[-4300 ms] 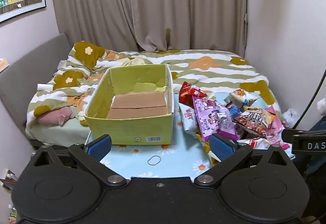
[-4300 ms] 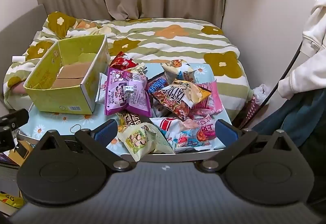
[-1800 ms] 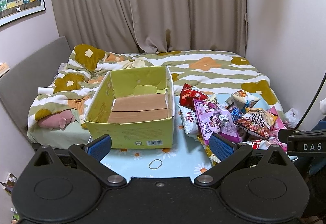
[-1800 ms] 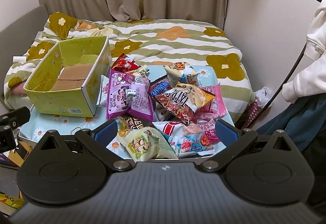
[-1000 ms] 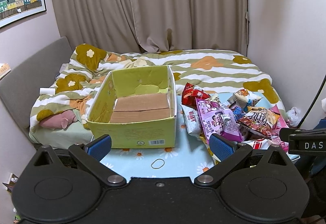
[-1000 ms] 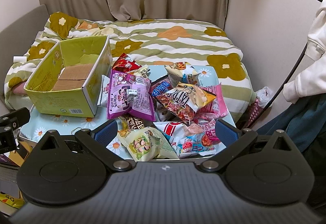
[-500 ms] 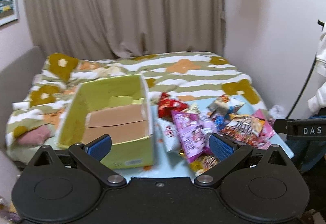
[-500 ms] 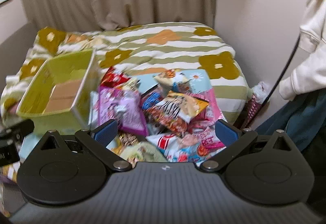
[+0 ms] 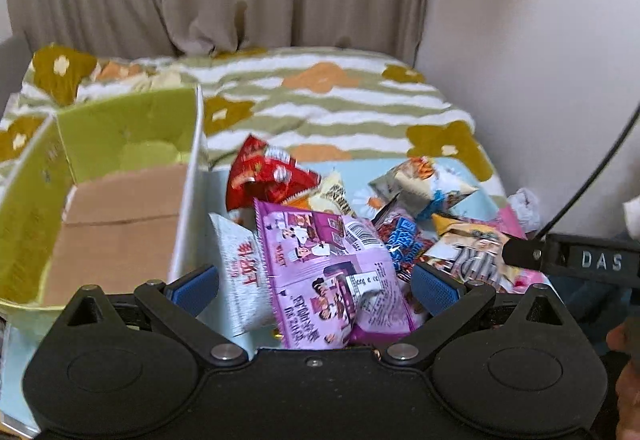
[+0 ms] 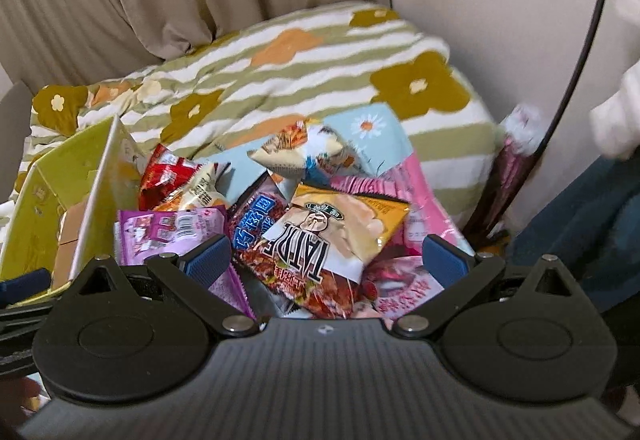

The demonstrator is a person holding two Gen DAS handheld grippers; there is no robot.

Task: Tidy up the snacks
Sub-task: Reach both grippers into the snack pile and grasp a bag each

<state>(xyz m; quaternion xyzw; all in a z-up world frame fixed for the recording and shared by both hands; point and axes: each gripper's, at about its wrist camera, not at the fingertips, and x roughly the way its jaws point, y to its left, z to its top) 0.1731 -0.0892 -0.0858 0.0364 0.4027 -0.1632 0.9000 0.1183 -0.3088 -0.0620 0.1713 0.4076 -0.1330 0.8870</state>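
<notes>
Left wrist view: your left gripper (image 9: 315,286) hovers low, jaws wide, over the purple snack bag (image 9: 326,272); right gripper (image 10: 326,258) likewise above the snack pile (image 10: 320,208). Green box (image 9: 100,180) sits beside on the worktop (image 9: 224,192), bed (image 9: 320,96) behind.

Snack packets (image 9: 332,264) heaped beside open green box (image 9: 100,176), box empty.

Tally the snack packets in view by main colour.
Red: 2, red packet, dark red packet
Purple: 1, purple packet
White: 3, white packet, cream packet, pillow packet
Yellow: 1, yellow packet
Pink: 2, striped pink packet, lower pink packet
Total: 9 visible; others may lie hidden.
</notes>
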